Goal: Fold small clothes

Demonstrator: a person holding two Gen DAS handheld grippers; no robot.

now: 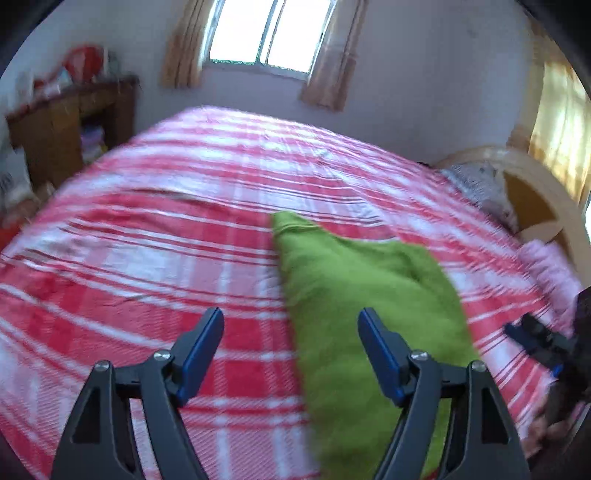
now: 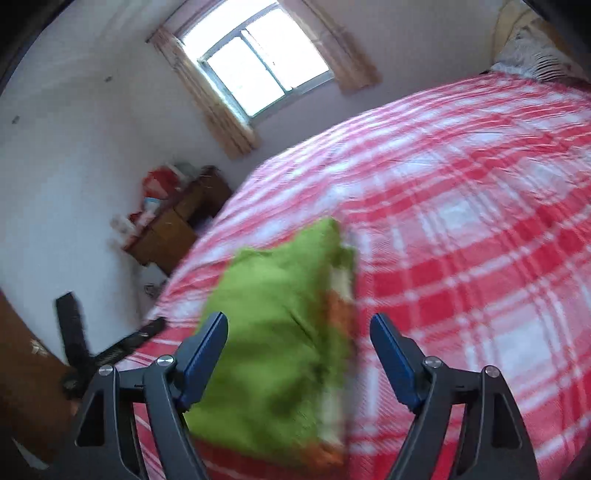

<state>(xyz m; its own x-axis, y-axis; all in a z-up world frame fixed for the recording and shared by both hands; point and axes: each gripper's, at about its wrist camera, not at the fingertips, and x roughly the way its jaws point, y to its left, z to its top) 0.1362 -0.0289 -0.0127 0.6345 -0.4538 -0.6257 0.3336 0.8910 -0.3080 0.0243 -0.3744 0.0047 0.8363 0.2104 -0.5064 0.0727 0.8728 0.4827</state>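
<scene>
— Where's the green garment [image 1: 354, 295]?
— Lower centre, lying on the checked bed [image 1: 147, 240]. Both the left gripper [image 1: 290, 350] and right gripper [image 2: 298, 356] have jaws spread, empty.
— Handling?
— Looks soft, light; pinch a corner.

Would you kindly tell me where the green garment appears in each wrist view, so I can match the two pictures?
Left wrist: green garment lies lower centre-right, under the right finger.
Right wrist: green garment lies lower centre-left, beside the left finger.
Shared landmark: the window.
</scene>
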